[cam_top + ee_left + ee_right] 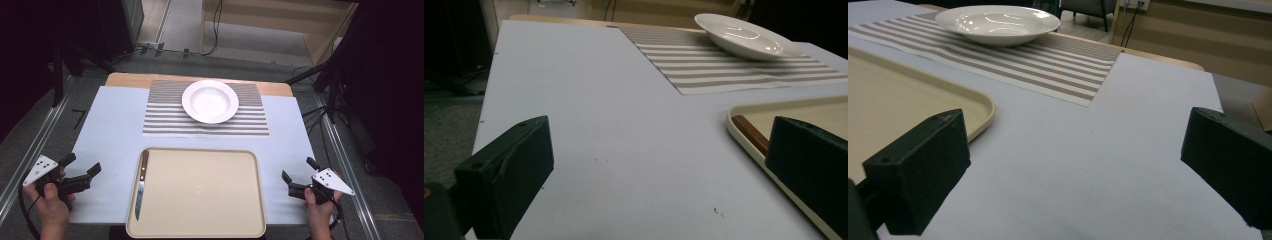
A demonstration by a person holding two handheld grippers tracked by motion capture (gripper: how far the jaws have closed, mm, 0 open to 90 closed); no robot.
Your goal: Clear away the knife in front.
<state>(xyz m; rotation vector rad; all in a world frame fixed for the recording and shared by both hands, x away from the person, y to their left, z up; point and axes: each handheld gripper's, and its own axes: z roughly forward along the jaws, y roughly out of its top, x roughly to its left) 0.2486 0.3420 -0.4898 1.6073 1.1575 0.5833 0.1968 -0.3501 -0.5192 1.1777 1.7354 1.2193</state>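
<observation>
Seemingly the knife (140, 186) is the thing to be picked up, and the tray (200, 227) serves as the landmark. From the high view, the knife lies inside the tray along its left rim — wooden handle toward the far edge, blade pointing back at the person, long axis running near to far. The left gripper (81, 169) hovers just beyond that same left rim, jaws spread wide and empty, so it is plainly the nearer one; the right gripper (297, 172) sits off the tray's right rim, well apart from the knife, also wide and empty.

In the left gripper view, the tray's rim (744, 131) comes in from the right with the knife handle (751, 133) just inside it, partly behind the right-hand jaw — the knife lies to the right of the jaws.

In the right gripper view, the tray's corner (979, 111) lies to the left, the plate (997, 22) on the striped placemat (1048, 65) beyond the tray.
</observation>
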